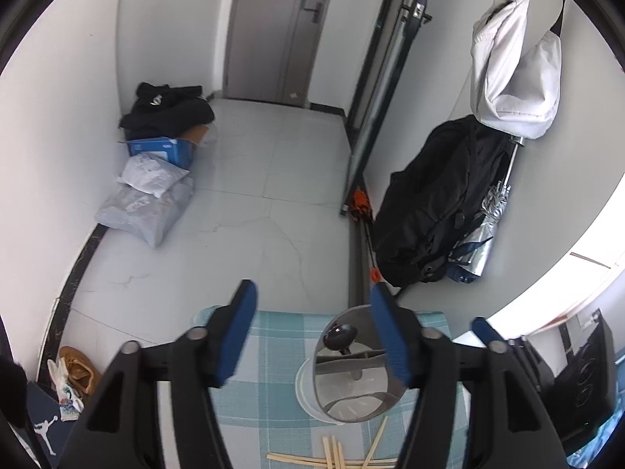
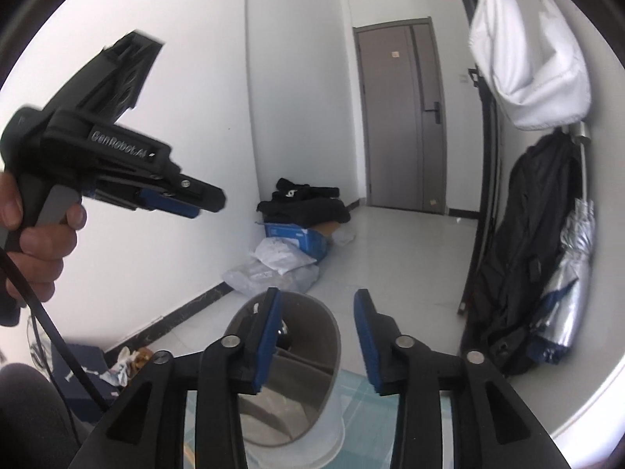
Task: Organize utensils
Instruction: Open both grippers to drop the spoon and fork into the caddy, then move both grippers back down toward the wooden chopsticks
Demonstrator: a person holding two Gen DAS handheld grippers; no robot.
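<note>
Both grippers empty: left gripper (image 1: 314, 303) wide, right gripper (image 2: 317, 305) wide above utensil holder (image 2: 291, 387), chopsticks (image 1: 336, 455) loose on table (image 1: 269, 351).

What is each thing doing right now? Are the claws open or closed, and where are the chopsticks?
Left claw: open, holding nothing, raised above the table.
Right claw: open, holding nothing, above the holder.
Utensil holder: upright on the checked cloth, with a dark ladle inside.
Chopsticks: lying loose and crossed on the cloth, outside the holder.
Door: shut.
</note>
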